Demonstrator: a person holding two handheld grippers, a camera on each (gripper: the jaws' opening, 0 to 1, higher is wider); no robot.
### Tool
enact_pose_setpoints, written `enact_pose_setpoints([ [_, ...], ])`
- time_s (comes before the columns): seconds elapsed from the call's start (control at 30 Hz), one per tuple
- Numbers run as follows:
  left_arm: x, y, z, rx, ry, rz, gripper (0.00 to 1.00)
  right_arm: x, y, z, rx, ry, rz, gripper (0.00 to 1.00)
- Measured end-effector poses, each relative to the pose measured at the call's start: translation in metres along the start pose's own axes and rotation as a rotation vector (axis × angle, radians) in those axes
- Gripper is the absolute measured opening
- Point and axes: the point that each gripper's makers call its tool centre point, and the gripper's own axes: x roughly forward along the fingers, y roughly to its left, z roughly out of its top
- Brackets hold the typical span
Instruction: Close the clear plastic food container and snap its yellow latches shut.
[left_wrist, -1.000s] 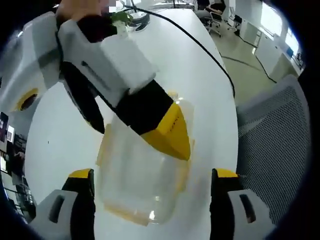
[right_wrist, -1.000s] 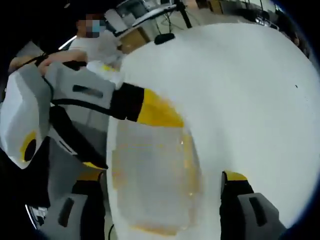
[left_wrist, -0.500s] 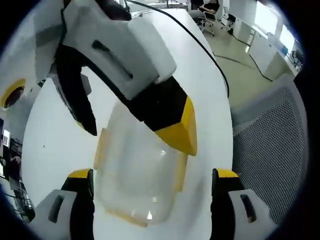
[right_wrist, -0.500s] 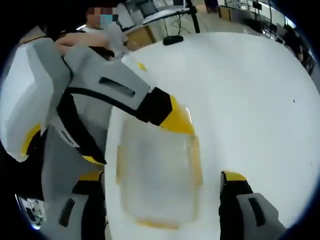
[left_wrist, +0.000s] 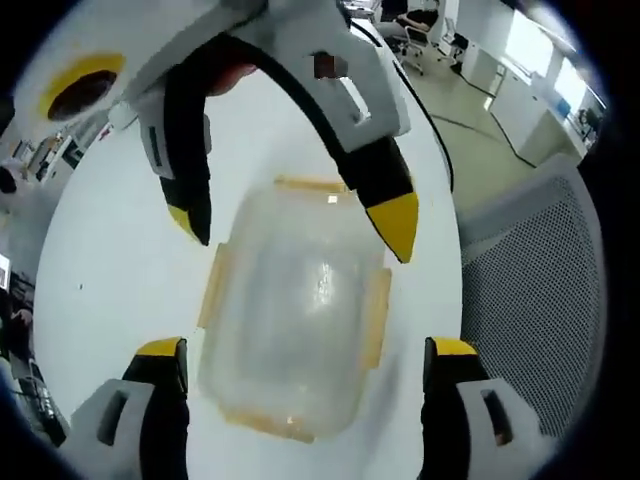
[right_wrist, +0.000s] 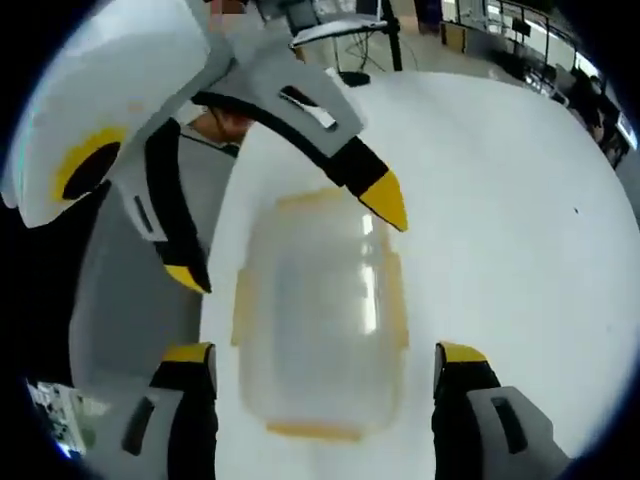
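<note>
Clear plastic food container (left_wrist: 290, 310) (right_wrist: 320, 320) sits lid-down-on on the white counter (left_wrist: 110, 260) (right_wrist: 520, 230), yellow latches (left_wrist: 375, 318) (right_wrist: 243, 305) showing along its sides and ends; cannot tell if they are snapped. In the left gripper view it lies between and just beyond the left claw (left_wrist: 300, 400), jaws spread wide apart, nothing gripped. The right claw (left_wrist: 300, 225) comes in from the far side, jaws apart, yellow tips straddling the container's far end, one tip by each far corner. Right gripper view mirrors this: container ahead of the right claw (right_wrist: 320, 400), jaws apart, with the left claw (right_wrist: 290, 240) spread over the far end. A mesh chair (left_wrist: 540, 290) stands beside the counter, right.
</note>
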Motion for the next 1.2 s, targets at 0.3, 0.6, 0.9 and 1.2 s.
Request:
enact_pose_setpoints([
  [0.3, 0.004, 0.003, -0.018, 0.034, 0.052, -0.069, 0.97, 0.001, 0.003, -0.008, -0.071, 0.037, -0.046, 0.89],
  [0.6, 0.006, 0.008, -0.026, 0.055, 0.077, -0.085, 0.97, 0.006, 0.005, -0.025, -0.126, 0.112, -0.091, 0.89],
  [0.9, 0.009, 0.007, -0.028, 0.08, 0.099, -0.097, 0.96, 0.011, 0.008, -0.028, -0.132, 0.125, -0.106, 0.88],
  [1.2, 0.015, 0.006, -0.028, 0.108, 0.111, -0.089, 0.95, 0.016, 0.003, -0.029, -0.138, 0.126, -0.136, 0.87],
])
